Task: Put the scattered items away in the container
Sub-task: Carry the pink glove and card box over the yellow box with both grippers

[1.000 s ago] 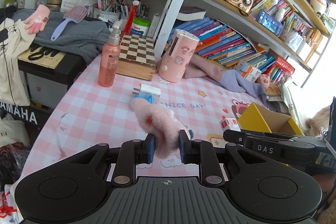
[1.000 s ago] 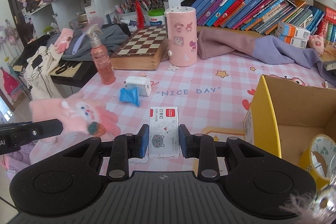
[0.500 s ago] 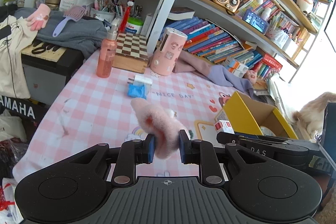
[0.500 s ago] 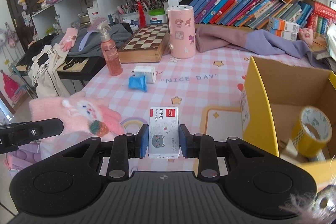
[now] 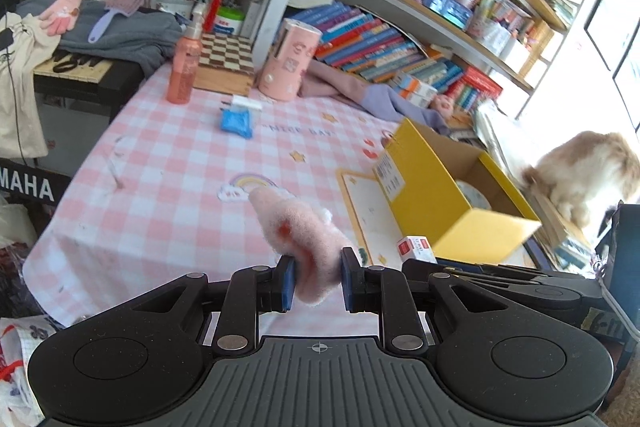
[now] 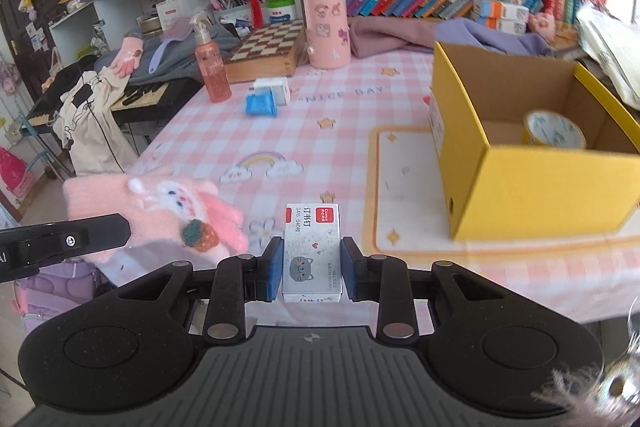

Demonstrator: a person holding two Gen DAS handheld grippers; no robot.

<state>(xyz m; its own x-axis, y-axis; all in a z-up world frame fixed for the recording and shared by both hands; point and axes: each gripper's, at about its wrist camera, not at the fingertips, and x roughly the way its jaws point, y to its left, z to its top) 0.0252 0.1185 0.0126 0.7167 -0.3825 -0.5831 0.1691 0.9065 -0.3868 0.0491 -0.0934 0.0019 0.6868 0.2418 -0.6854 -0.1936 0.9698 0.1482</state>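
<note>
Two loads in carriage, both held clear of the counter [image 6: 344, 131]. Left tool [image 5: 316, 281]: clamped on a pink glove [image 5: 304, 239], soft, hanging forward of the pads. Right tool [image 6: 311, 269]: clamped on a small staple box [image 6: 312, 251], flat-sided, gripped at its near end. Container: yellow cardboard box [image 6: 520, 187], open-topped, at the counter's near right corner, a tape roll [image 6: 554, 131] already inside.

Hazards, judged: glove's loose end may catch the box's near wall and drag the light box off the edge; staple box could pivot or slip if knocked on the rim; the two tools travel side by side and may collide over one opening.

Room: open counter left of the box; box interior mostly free; blue packet [image 6: 262, 105] and white block [image 6: 274, 89] well apart, far side
</note>
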